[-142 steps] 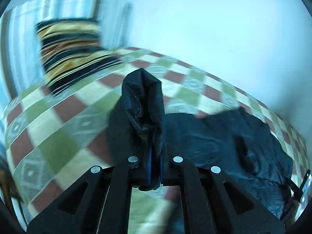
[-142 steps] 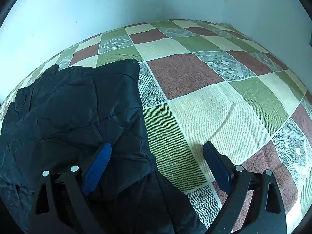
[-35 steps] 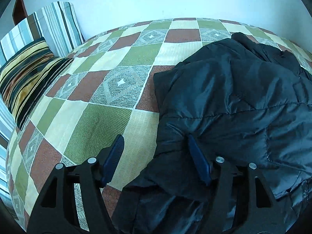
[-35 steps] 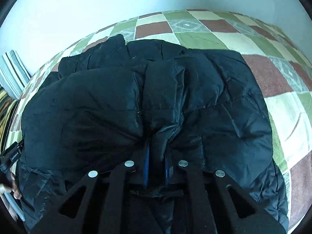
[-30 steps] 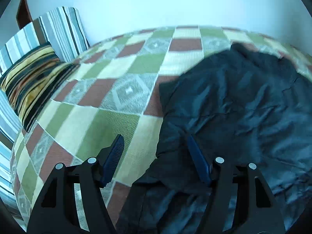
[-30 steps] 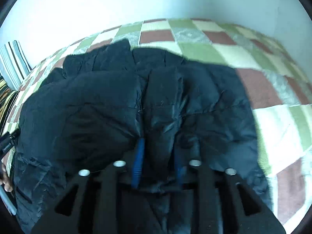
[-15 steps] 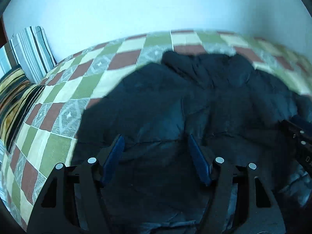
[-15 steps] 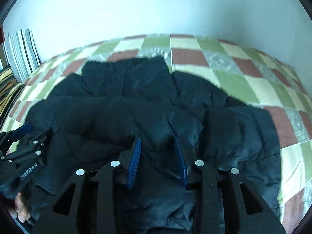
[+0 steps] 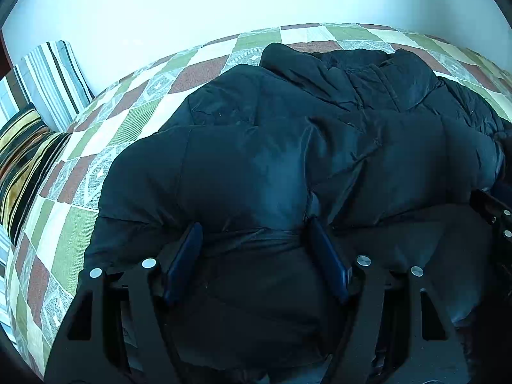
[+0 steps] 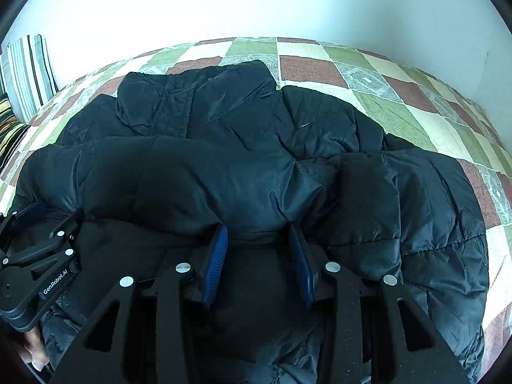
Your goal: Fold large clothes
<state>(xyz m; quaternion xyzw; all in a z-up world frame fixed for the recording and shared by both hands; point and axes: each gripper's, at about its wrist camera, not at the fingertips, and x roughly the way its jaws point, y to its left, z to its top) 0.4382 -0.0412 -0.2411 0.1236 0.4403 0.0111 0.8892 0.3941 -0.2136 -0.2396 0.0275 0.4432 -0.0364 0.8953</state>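
Checkered bedspread [image 9: 134, 121]; striped pillows [image 9: 48, 73], perhaps two, by white wall [image 10: 256, 3].

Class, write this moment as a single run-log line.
left gripper: open, over jacket | right gripper: open, over jacket | jacket: bunched on checked bedspread | fold: unfinished

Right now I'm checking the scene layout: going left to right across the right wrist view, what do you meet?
Striped pillow → left tool → right tool, open over the black jacket → bare checkered bedspread.
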